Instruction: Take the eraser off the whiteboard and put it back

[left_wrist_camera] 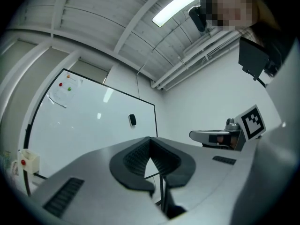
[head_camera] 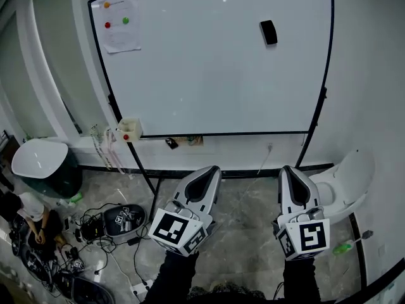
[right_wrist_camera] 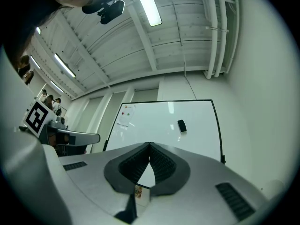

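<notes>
A black eraser (head_camera: 268, 31) sticks to the upper right of the whiteboard (head_camera: 209, 68); it also shows in the left gripper view as the eraser (left_wrist_camera: 132, 120) and in the right gripper view as the eraser (right_wrist_camera: 181, 125). Both grippers are held low, well short of the board. My left gripper (head_camera: 209, 173) is shut with nothing between its tips. My right gripper (head_camera: 288, 171) is also shut and empty. In its own view the left gripper (left_wrist_camera: 150, 138) points toward the board's right part, and the right gripper (right_wrist_camera: 149, 144) points below the eraser.
A sheet with coloured magnets (head_camera: 118, 23) hangs at the board's top left. A small white box (head_camera: 130, 129) is clipped to the left stand leg. A dark green bin (head_camera: 44, 168) and cables (head_camera: 101, 227) lie at left, a white chair (head_camera: 348, 182) at right.
</notes>
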`<move>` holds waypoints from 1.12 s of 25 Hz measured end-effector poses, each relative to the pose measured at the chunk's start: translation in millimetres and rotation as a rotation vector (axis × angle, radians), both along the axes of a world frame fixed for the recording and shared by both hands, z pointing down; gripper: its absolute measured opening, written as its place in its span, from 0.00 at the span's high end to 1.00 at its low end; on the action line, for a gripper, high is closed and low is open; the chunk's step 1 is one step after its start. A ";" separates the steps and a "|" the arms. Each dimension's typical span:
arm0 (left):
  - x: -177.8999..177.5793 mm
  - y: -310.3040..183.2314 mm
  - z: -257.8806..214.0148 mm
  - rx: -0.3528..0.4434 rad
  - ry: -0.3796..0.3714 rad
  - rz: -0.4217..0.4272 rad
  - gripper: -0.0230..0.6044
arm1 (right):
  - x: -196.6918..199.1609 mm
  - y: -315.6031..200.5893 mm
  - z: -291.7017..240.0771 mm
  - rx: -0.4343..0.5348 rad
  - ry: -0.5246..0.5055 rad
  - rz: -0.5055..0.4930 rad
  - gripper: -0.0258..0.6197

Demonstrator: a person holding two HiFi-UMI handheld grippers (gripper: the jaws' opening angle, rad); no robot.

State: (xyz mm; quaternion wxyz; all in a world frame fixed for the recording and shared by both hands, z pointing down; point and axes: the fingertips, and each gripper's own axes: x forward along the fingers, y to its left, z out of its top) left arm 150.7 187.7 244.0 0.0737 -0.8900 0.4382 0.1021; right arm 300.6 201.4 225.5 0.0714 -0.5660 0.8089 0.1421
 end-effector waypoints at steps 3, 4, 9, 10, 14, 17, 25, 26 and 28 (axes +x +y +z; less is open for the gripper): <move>-1.7 -17.5 4.5 -0.009 -0.005 0.028 0.95 | -2.0 -16.3 3.1 -0.003 -0.011 0.024 0.95; -3.1 -22.6 5.7 -0.011 -0.008 0.034 0.95 | -3.6 -20.4 3.4 -0.003 -0.011 0.032 0.95; -6.4 -46.7 8.2 -0.017 -0.002 0.054 0.95 | -7.9 -41.3 4.8 -0.007 -0.003 0.055 0.95; -5.3 -51.6 8.8 -0.018 -0.003 0.058 0.95 | -7.1 -46.0 5.1 -0.009 -0.003 0.057 0.95; 2.4 -75.4 14.4 -0.033 -0.007 0.060 0.95 | -3.9 -67.7 7.0 -0.018 0.003 0.059 0.95; 14.1 -93.7 20.7 -0.039 -0.011 0.066 0.95 | 3.4 -87.5 10.6 -0.016 0.004 0.057 0.95; 31.2 -169.9 13.9 -0.024 -0.011 0.028 0.95 | 23.9 -170.1 5.9 -0.002 0.008 0.026 0.95; 34.6 -178.9 11.4 -0.018 -0.011 0.022 0.95 | 27.4 -180.9 4.1 0.000 0.008 0.021 0.95; 42.3 -195.0 7.4 -0.008 -0.013 0.013 0.95 | 34.9 -201.2 0.6 0.005 0.005 0.010 0.95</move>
